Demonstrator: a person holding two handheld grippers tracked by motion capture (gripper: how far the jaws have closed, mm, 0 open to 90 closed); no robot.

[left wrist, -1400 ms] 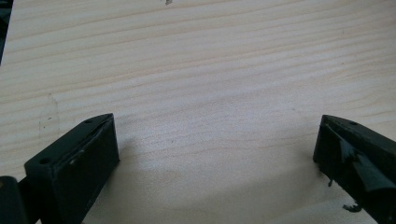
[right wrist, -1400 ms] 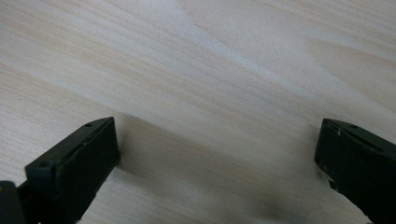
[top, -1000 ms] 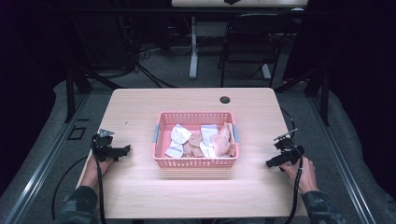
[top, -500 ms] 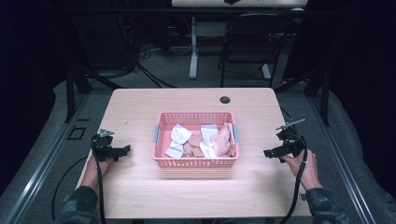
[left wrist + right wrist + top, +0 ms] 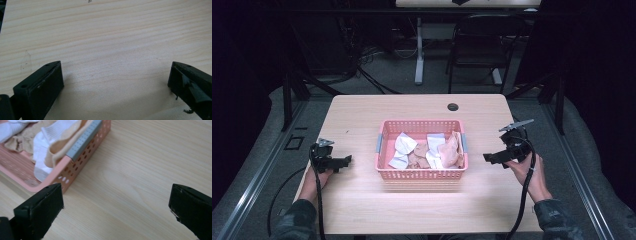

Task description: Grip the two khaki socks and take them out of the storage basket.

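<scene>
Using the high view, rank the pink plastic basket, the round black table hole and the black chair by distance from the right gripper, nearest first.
1. Pink plastic basket, just left of the right gripper, mid-table.
2. Round black table hole, near the table's far edge.
3. Black chair, on the floor beyond the table.

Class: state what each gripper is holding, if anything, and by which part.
Nothing is held: left gripper and right gripper are open, beside the basket.
</scene>
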